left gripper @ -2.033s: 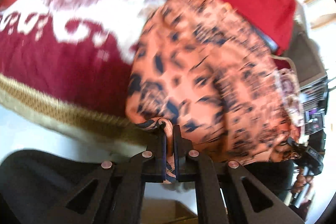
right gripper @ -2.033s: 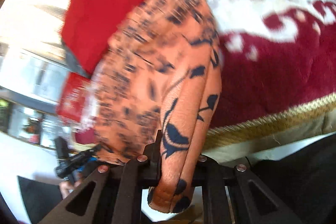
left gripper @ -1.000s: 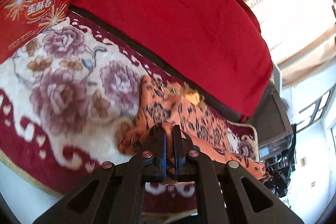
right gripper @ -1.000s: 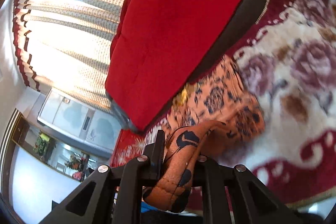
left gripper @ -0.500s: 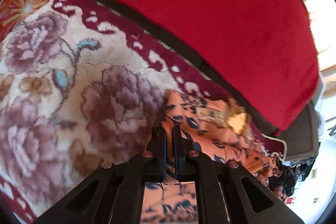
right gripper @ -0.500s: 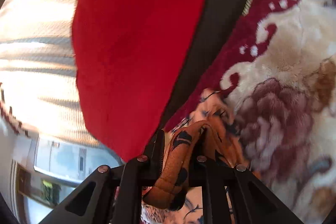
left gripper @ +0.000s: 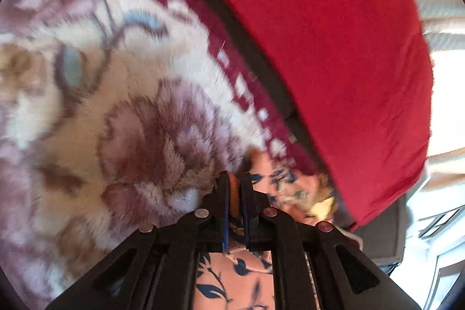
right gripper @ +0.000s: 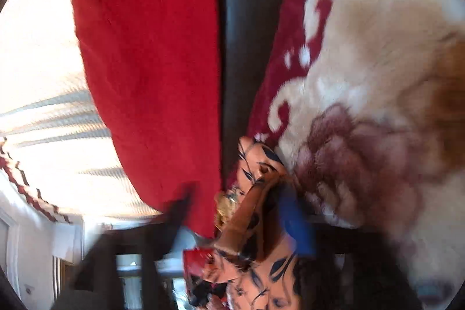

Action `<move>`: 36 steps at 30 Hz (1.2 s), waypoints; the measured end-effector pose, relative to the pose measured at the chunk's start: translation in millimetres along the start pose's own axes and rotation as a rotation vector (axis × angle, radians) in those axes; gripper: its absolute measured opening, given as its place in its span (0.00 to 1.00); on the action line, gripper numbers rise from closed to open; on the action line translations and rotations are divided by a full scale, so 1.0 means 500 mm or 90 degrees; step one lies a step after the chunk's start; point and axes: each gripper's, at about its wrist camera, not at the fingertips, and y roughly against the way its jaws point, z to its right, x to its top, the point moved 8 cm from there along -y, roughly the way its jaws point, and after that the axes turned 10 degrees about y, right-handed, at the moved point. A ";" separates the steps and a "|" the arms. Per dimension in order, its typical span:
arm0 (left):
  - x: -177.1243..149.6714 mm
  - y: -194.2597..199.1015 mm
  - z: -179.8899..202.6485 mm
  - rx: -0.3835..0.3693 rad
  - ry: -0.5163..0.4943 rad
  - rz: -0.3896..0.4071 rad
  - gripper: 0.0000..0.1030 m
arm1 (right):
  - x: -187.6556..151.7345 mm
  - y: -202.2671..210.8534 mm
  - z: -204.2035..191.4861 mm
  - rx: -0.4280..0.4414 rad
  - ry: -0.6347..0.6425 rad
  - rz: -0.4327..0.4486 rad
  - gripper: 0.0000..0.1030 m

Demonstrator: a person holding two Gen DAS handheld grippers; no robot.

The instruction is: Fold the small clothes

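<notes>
Looks like someone's living room: a sofa with a plush floral blanket (left gripper: 122, 83), a big red cushion (left gripper: 334, 34), and a sunlit curtained window (right gripper: 43, 112) behind it.

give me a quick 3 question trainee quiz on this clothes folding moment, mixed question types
1. True or false: the left tool is shut on the orange patterned garment.
2. Which stands behind the garment? A. red cushion B. wooden chair C. metal rack
3. Fill in: the right tool has its jaws ____.

Key: 1 true. 2 A. 3 open; they have just been opening, the garment's fold still between them over the floral blanket.
</notes>
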 end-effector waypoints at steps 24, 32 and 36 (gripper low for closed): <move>-0.319 0.058 -0.101 -0.012 0.106 -0.038 0.58 | -0.355 0.055 -0.019 -0.063 0.049 -0.105 0.77; -0.276 0.039 -0.103 -0.044 0.138 0.016 0.48 | -0.304 -0.015 -0.017 -0.115 0.117 -0.032 0.45; -0.269 0.028 -0.090 -0.046 0.121 0.023 0.28 | -0.302 -0.037 -0.007 -0.160 0.140 -0.040 0.21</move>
